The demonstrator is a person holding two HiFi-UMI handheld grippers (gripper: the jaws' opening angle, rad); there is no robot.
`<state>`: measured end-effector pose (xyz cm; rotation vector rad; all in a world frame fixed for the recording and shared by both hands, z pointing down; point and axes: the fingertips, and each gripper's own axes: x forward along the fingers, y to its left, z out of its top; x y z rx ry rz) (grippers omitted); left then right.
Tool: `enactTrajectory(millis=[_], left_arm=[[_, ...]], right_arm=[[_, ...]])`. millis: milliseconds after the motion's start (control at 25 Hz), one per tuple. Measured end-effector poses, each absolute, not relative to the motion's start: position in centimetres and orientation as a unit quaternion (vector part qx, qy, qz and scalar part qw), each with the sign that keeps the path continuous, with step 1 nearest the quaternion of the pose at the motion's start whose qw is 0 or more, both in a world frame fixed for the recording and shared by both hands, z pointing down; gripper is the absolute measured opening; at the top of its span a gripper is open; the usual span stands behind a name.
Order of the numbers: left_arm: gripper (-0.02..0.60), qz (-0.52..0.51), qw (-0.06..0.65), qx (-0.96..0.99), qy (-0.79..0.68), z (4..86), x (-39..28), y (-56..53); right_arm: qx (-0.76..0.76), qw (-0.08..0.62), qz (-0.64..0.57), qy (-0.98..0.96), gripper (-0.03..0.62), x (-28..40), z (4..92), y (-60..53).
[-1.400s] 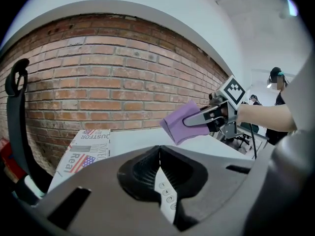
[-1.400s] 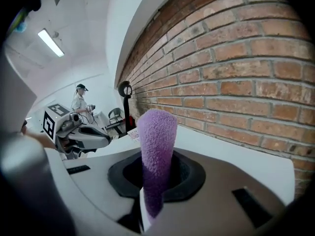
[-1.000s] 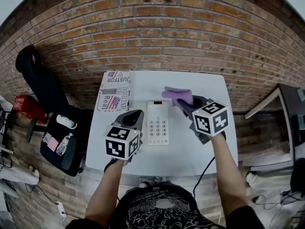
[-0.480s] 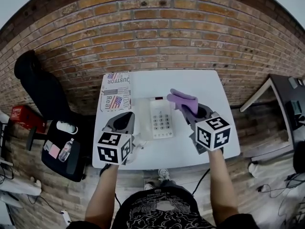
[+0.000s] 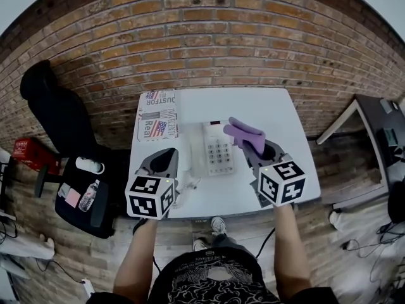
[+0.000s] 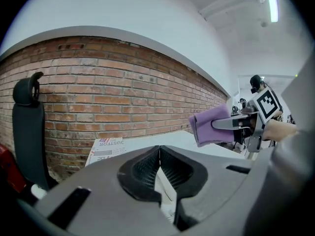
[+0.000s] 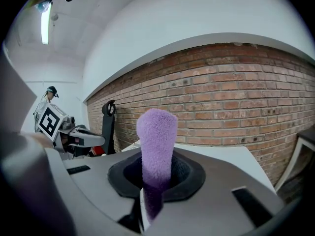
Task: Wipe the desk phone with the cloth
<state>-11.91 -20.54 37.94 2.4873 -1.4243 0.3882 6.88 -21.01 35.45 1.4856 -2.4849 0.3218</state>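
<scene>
Phone (image 5: 217, 147) on a white table (image 5: 272, 109), with the cloth (image 5: 243, 133) in the right gripper (image 5: 255, 147).
Head view: the phone lies mid-table, keypad up, between the two grippers. The left gripper (image 5: 167, 159) hangs just left of it. The purple cloth overlaps the phone's upper right edge; contact cannot be told. A booklet (image 5: 158, 114) lies at the table's far left corner, a black chair (image 5: 54, 116) stands to the left, and a brick wall (image 5: 209, 37) is behind. Left gripper view: the left gripper (image 6: 159, 156) has its jaws pressed together with nothing between them; the cloth (image 6: 209, 127) shows to the right. Right gripper view: the right gripper (image 7: 155, 181) pinches the cloth (image 7: 156, 141), which stands upright from its jaws.
</scene>
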Motion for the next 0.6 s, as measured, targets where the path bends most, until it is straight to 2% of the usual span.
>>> enactTrajectory(millis=[600], left_arm=[[0.008,0.125,0.121,0.857,-0.486,37.3,-13.3,-19.7]], right_arm=[[0.507,0.119,0.099,-0.848,0.044,5.2,34.9,-19.8]])
